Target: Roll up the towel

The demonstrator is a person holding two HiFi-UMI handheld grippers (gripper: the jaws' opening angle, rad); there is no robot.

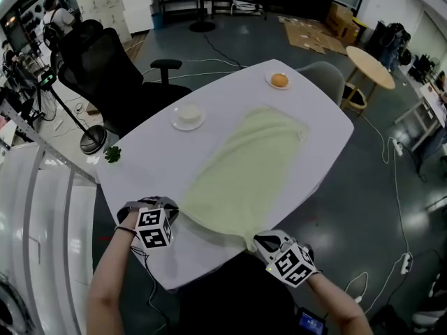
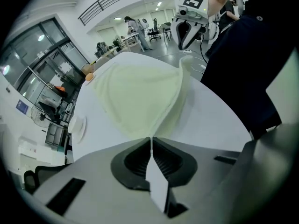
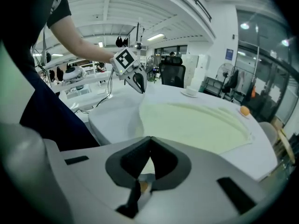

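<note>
A pale green towel (image 1: 244, 173) lies spread flat on the white table (image 1: 209, 96), its long side running away from me. My left gripper (image 1: 170, 211) is at the towel's near left corner and shut on that corner; in the left gripper view the cloth (image 2: 140, 92) narrows into the closed jaws (image 2: 150, 138). My right gripper (image 1: 261, 243) is shut on the near right corner, which is drawn up into a point at the table's near edge. In the right gripper view the towel (image 3: 196, 125) spreads beyond the closed jaws (image 3: 149, 138).
A white cup on a saucer (image 1: 188, 116) stands left of the towel. An orange on a small plate (image 1: 279, 80) sits at the far end. A green sprig (image 1: 112, 153) lies at the left edge. A black office chair (image 1: 105, 68) stands beyond the table.
</note>
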